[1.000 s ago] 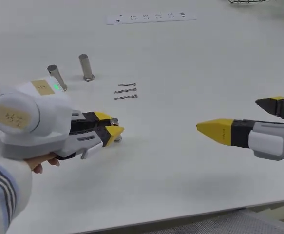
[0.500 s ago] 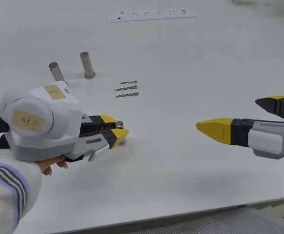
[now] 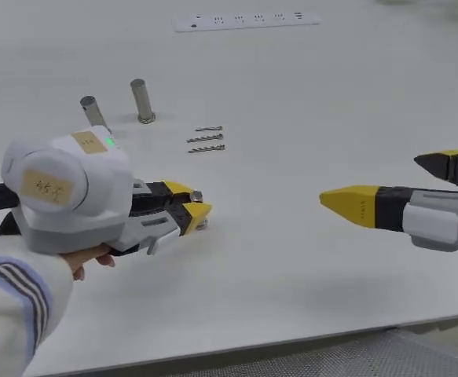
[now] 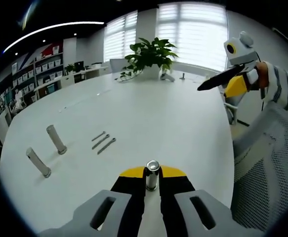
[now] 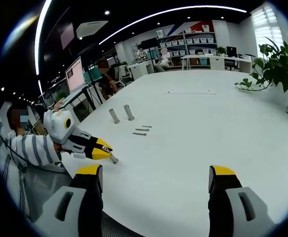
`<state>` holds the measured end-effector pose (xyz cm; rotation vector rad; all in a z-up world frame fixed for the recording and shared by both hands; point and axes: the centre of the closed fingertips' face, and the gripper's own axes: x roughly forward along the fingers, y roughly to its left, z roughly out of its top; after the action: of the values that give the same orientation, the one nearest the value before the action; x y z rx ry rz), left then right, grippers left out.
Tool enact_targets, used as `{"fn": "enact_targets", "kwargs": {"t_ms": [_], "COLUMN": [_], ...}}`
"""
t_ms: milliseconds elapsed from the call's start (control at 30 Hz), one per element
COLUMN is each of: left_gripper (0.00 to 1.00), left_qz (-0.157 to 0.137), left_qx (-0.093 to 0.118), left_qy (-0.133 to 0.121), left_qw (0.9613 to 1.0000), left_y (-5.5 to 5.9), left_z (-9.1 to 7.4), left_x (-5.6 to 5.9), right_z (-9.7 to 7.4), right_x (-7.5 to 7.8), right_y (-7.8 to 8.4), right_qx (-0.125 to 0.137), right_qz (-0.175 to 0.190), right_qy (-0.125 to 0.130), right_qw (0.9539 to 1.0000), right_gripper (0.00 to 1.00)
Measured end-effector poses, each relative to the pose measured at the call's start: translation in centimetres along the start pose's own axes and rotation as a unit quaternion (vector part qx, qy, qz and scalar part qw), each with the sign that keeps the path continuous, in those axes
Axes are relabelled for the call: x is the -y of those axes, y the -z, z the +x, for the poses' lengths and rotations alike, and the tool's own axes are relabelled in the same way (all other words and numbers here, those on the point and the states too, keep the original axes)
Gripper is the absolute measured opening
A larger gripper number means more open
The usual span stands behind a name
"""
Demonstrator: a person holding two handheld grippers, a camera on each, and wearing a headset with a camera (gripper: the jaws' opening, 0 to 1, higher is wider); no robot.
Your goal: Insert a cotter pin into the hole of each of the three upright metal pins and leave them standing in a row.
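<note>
My left hand-held gripper point(image 3: 188, 201) is closed narrow on one metal pin point(image 4: 152, 174), which stands between the yellow jaw tips with its round top facing that gripper's own camera. In the head view the held pin sits low over the white surface point(image 3: 291, 259), front left; I cannot tell whether its lower end touches the surface.

My right hand-held gripper point(image 3: 370, 181) hangs well apart to the right with its jaws spread wide and nothing between them. The right gripper view shows the same wide gap, with the left hand-held gripper and its pin across the surface.

The two other metal pins point(image 3: 141, 100) stand upright on their flanged bases near each other, farther back on the left. One of them is partly hidden behind the body of the left hand-held gripper in the head view.

The three cotter pins point(image 3: 205, 138) lie flat in a short parallel stack just right of those standing pins, apart from them and from both grippers.

A white power strip point(image 3: 247, 20) lies at the far edge of the surface.
</note>
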<state>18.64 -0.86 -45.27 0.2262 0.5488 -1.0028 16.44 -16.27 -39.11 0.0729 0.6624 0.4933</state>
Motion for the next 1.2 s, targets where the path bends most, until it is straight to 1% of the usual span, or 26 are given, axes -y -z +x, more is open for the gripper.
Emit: {"fn": "enact_targets", "kwargs": {"t_ms": [167, 200, 267, 300, 333, 433, 500, 533, 567, 600, 633, 667, 700, 767, 800, 833, 867, 900, 933, 967, 1033, 1200], "left_gripper": [0.07, 0.08, 0.18, 0.23, 0.28, 0.30, 0.35, 0.41, 0.47, 0.52, 0.56, 0.57, 0.60, 0.70, 0.75, 0.82, 0.86, 0.91, 0.96, 0.98, 0.99, 0.99], "left_qz": [0.001, 0.001, 0.007, 0.013, 0.014, 0.004, -0.003, -0.011, -0.031, -0.040, -0.040, -0.041, -0.044, -0.049, -0.052, -0.066, -0.074, -0.084, -0.098, -0.104, -0.106, -0.102], "left_qx": [0.007, 0.008, 0.018, 0.025, 0.027, 0.033, 0.038, 0.038, 0.035, 0.037, 0.044, 0.046, 0.051, 0.061, 0.061, 0.054, 0.048, 0.045, 0.050, 0.051, 0.054, 0.054], "left_qy": [0.002, -0.001, -0.012, -0.015, -0.015, -0.013, -0.015, -0.016, -0.016, -0.016, -0.012, -0.012, -0.012, -0.010, -0.010, -0.012, -0.013, -0.010, -0.003, 0.000, -0.006, -0.021], "left_qw": [1.0000, 1.0000, 0.9997, 0.9995, 0.9994, 0.9994, 0.9991, 0.9991, 0.9988, 0.9984, 0.9981, 0.9980, 0.9977, 0.9969, 0.9967, 0.9963, 0.9960, 0.9954, 0.9939, 0.9933, 0.9929, 0.9931], "left_y": [-0.3, -0.5, -1.0, -1.3, -1.5, -1.9, -2.0, -2.0, -1.8, -1.9, -2.0, -2.0, -2.1, -2.3, -2.3, -1.9, -1.7, -1.5, -1.5, -1.5, -1.4, -1.1], "left_z": [-0.2, -0.3, -0.6, -0.9, -1.1, -1.9, -2.5, -2.9, -3.2, -3.4, -3.9, -4.1, -4.6, -5.4, -5.6, -5.8, -6.0, -6.1, -6.3, -6.6, -6.9, -7.6], "left_x": [0.0, 0.0, -0.4, -0.5, -0.4, -0.4, -0.5, -0.5, -0.4, -0.4, -0.3, -0.2, -0.1, 0.2, 0.2, 0.3, 0.4, 0.6, 0.9, 1.1, 1.3, 1.5], "right_z": [0.0, 0.0, 0.0, -0.1, -0.1, -0.1, -0.1, -0.1, -0.2, -0.2, -0.2, -0.2, -0.2, -0.2, -0.2, -0.2, -0.1, -0.1, 0.0, 0.1, 0.1, 0.4], "right_x": [-0.5, -0.8, -0.9, -1.0, -1.2, -1.6, -1.9, -2.0, -2.1, -2.2, -2.3, -1.9, -1.9, -1.9, -1.8, -1.7, -1.7, -1.7, -1.6, -1.5, -1.4, -1.1], "right_y": [-0.3, -0.4, -0.6, -0.6, -0.6, -0.6, -0.7, -0.7, -0.8, -0.8, -0.9, -1.0, -1.0, -1.1, -1.1, -1.1, -1.2, -1.2, -1.3, -1.3, -1.4, -1.8], "right_qx": [0.002, 0.003, 0.003, 0.003, 0.002, 0.002, 0.004, 0.005, 0.005, 0.006, 0.007, 0.008, 0.008, 0.007, 0.006, 0.005, 0.005, 0.004, 0.004, 0.003, 0.002, -0.004], "right_qz": [-0.003, -0.005, -0.006, -0.006, -0.006, -0.003, -0.001, -0.002, -0.003, -0.005, -0.006, -0.007, -0.007, -0.010, -0.011, -0.013, -0.014, -0.015, -0.016, -0.018, -0.023, -0.036], "right_qy": [-0.002, -0.002, -0.002, -0.002, -0.002, -0.001, 0.002, 0.003, 0.003, 0.005, 0.006, 0.006, 0.005, 0.002, 0.002, 0.001, 0.001, 0.000, -0.001, -0.004, -0.005, -0.011], "right_qw": [1.0000, 1.0000, 1.0000, 1.0000, 1.0000, 1.0000, 1.0000, 1.0000, 1.0000, 1.0000, 0.9999, 0.9999, 0.9999, 0.9999, 0.9999, 0.9999, 0.9999, 0.9999, 0.9999, 0.9998, 0.9997, 0.9993], "right_gripper": [0.87, 0.87, 0.87, 0.87, 0.87, 0.87, 0.87, 0.87, 0.87, 0.86, 0.86, 0.86, 0.86, 0.85, 0.85, 0.85, 0.85, 0.85, 0.85, 0.85, 0.85, 0.85]}}
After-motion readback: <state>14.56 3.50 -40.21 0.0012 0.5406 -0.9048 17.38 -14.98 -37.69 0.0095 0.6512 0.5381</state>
